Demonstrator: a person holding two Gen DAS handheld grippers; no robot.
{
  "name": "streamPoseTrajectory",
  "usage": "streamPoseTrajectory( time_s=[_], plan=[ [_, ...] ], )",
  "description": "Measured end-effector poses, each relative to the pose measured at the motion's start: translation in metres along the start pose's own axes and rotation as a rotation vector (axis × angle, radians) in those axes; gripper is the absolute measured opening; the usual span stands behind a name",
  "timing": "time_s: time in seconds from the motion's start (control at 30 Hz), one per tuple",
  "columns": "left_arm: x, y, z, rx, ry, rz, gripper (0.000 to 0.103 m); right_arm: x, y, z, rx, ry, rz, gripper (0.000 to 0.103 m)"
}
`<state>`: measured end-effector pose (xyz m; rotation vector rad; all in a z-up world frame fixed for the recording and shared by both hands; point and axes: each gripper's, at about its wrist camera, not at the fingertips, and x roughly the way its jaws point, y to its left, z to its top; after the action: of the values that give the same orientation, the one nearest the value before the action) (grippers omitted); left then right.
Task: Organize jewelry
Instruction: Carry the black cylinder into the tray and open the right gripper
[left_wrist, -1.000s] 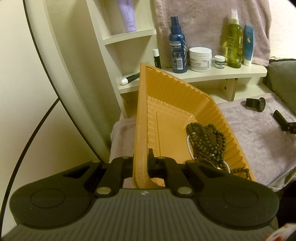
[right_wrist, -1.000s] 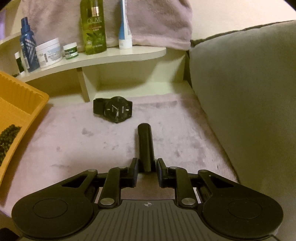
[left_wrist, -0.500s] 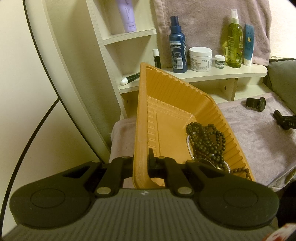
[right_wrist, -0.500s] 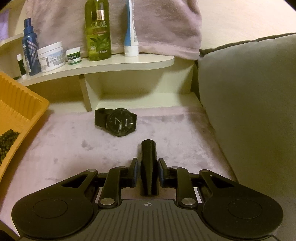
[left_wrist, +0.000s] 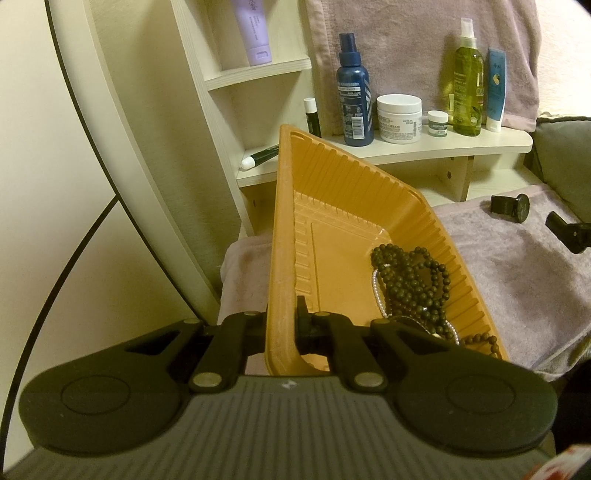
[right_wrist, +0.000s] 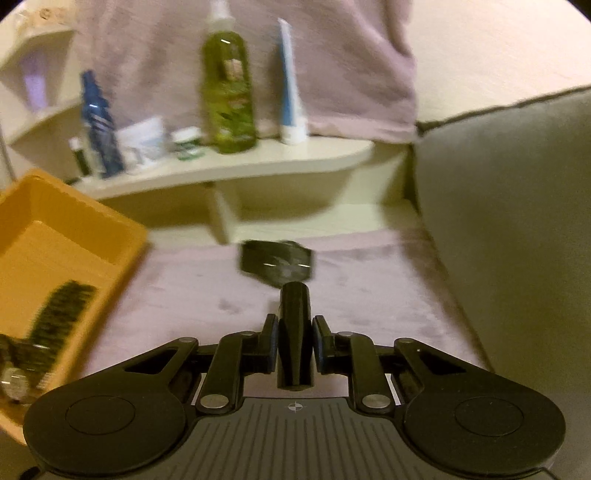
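Lifted off the towel (right_wrist: 369, 295), the black strap (right_wrist: 293, 332) now rides clenched in the right gripper (right_wrist: 294, 341), tray (left_wrist: 332, 192) at ten o'clock. Left gripper (left_wrist: 282, 325) pinches that tray's rim; beads (left_wrist: 413, 280) inside. Dropping in comes next.

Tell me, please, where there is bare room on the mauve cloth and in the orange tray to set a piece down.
The mauve cloth is bare between the orange tray and the black watch, and between watch and grey cushion. In the tray, the far end beyond the dark beads is empty; its near right corner is crowded. The shelf is packed with bottles.
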<state>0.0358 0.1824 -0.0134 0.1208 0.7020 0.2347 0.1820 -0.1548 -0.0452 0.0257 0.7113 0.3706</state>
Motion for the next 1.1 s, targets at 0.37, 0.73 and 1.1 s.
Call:
streamPoseTrajectory(
  time_s=[0.37,0.73,1.1],
  plan=[
    [0.000,0.000,0.000,0.000,-0.003,-0.002,0.006,-0.013,0.063,0.015,-0.054,-0.011,0.194,0.019],
    [-0.001,0.001,-0.001,-0.006,-0.003,-0.006,0.006,-0.012,0.111,0.022,-0.129,-0.011,0.301,0.019],
    [0.000,0.003,-0.002,-0.010,-0.004,-0.009,0.006,0.006,0.137,0.033,-0.193,-0.001,0.339,0.019]
  ],
)
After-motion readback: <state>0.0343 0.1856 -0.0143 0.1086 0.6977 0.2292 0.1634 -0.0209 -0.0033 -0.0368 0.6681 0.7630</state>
